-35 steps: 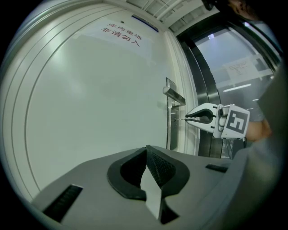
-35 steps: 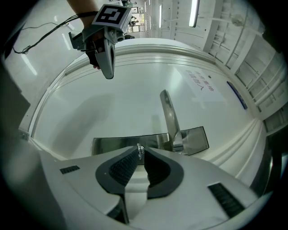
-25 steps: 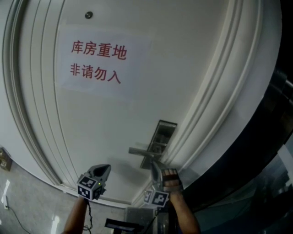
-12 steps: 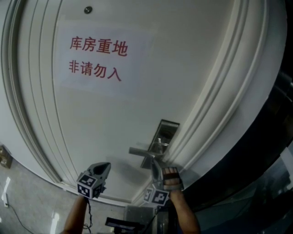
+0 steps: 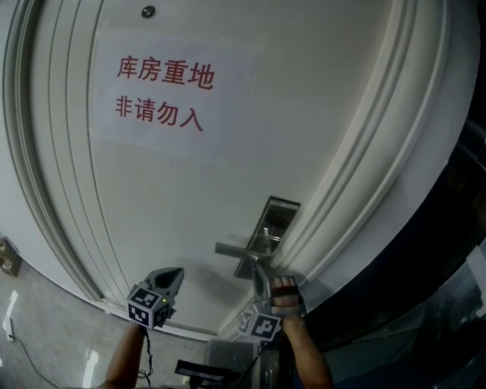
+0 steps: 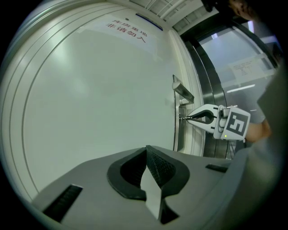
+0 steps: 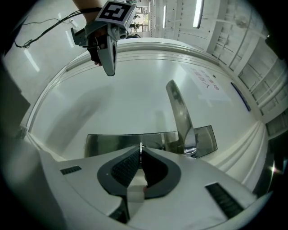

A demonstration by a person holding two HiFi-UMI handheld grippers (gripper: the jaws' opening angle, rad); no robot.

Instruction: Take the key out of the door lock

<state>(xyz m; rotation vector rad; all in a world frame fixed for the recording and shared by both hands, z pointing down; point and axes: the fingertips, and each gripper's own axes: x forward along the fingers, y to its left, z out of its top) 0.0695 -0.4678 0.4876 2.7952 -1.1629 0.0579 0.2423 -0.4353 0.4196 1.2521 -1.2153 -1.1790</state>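
- Holding anything, the right claw [image 7: 141,152]?
- Yes. Its jaws are pressed together on a thin sliver of metal, the key [image 7: 141,146]. The key's far end sits in the steel lock plate [image 7: 112,140] on the door. The lever handle [image 7: 180,114] sticks out at about one o'clock from the jaw tips.
- And the left claw [image 6: 146,152]?
- Closed with nothing in it. It hangs at nine o'clock of the right one, apart from the door.
- How will the key behave?
- My guess is that it is light, stiff and smooth, so it could slip or twist if pulled at an angle. The flat head is the place to grip, and that is where the jaws appear to be. A straight pull back along the keyhole should serve. I cannot tell how much of the blade is inside.
- What lies around it?
- A pale door [image 5: 228,190] with raised moulding fills most of the head view. A white paper sign [image 5: 171,95] with red characters is stuck at eleven o'clock above the lock. A small round dark fitting [image 5: 148,12] sits above the sign. At three o'clock of the door stands a glass panel [image 6: 225,49] in a dark metal frame. A light, glossy floor [image 5: 53,346] shows at seven o'clock.
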